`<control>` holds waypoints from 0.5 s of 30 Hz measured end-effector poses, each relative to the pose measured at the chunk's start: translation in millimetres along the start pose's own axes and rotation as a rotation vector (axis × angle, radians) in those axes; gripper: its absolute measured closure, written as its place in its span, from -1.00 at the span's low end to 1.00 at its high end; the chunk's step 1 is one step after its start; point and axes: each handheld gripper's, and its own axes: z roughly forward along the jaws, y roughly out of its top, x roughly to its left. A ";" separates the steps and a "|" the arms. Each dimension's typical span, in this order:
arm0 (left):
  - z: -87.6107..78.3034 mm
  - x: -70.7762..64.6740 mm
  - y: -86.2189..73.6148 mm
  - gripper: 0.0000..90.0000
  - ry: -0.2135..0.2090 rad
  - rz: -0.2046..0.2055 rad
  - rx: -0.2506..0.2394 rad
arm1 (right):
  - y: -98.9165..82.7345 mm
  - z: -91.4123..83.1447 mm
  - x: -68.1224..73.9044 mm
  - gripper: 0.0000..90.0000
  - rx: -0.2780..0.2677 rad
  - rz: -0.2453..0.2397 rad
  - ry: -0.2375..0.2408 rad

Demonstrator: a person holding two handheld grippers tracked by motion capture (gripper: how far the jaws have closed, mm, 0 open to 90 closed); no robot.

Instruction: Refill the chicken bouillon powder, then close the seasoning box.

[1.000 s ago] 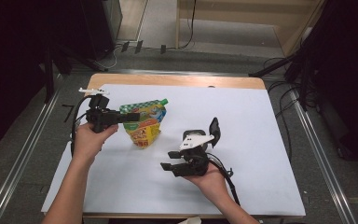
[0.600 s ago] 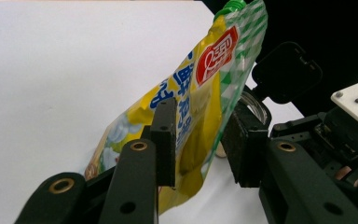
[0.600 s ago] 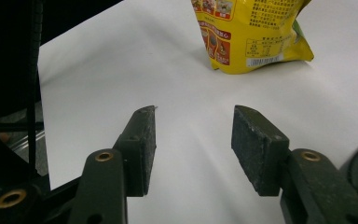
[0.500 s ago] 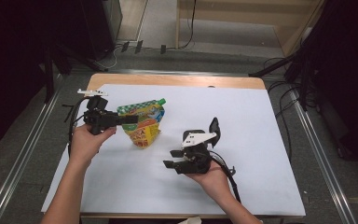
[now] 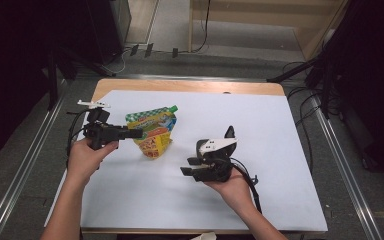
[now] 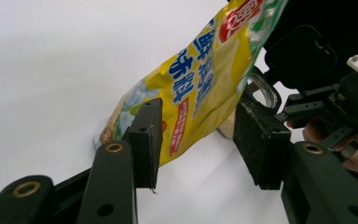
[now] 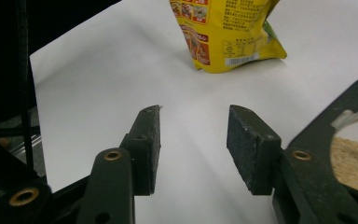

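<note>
since the earlier frame the jaws of the left gripper (image 5: 130, 133) have just been opening, and the yellow pouch (image 5: 152, 132) is between them; the pouch itself stays at the same place on the white sheet (image 5: 280, 150). the jaws of the right gripper (image 5: 186, 166) have just been closing a little, with nothing between them.

in the left gripper view the left gripper (image 6: 196, 135) is released: the pouch (image 6: 200, 88) passes between the two pads, one pad is just beside its printed face and the other pad stands apart from it, so the pads do not press on it. the pouch is tilted and its lower corner rests on the sheet (image 6: 51, 60), ahead of the jaws.

in the right gripper view the right gripper (image 7: 193, 140) is also released, its pads stand apart over the bare sheet (image 7: 121, 70). the pouch (image 7: 223, 32) stands ahead of these jaws, well apart from the tips.

in the high view the pouch has a green cap (image 5: 173, 107) at the far end. the right gripper lies in the person's right hand (image 5: 227, 187), and it points toward the pouch and the left gripper.
</note>
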 end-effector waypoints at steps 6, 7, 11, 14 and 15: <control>-1.7 2.3 -5.3 0.14 0.020 0.009 0.019 | 1.9 -4.8 -3.2 0.28 0.000 0.010 0.001; -1.9 3.5 -6.9 0.13 0.024 0.001 0.021 | 2.2 -5.3 -3.5 0.29 -0.001 0.011 0.001; -3.5 7.5 -11.2 0.13 0.033 -0.007 0.024 | 4.0 -9.6 -5.1 0.31 0.001 0.021 0.005; -4.7 9.4 -14.3 0.12 0.034 -0.008 0.025 | 6.7 -13.2 -4.9 0.41 0.004 0.023 0.021; -5.2 10.5 -15.3 0.12 0.035 -0.005 0.029 | 8.3 -14.9 -4.7 0.43 0.003 0.020 0.028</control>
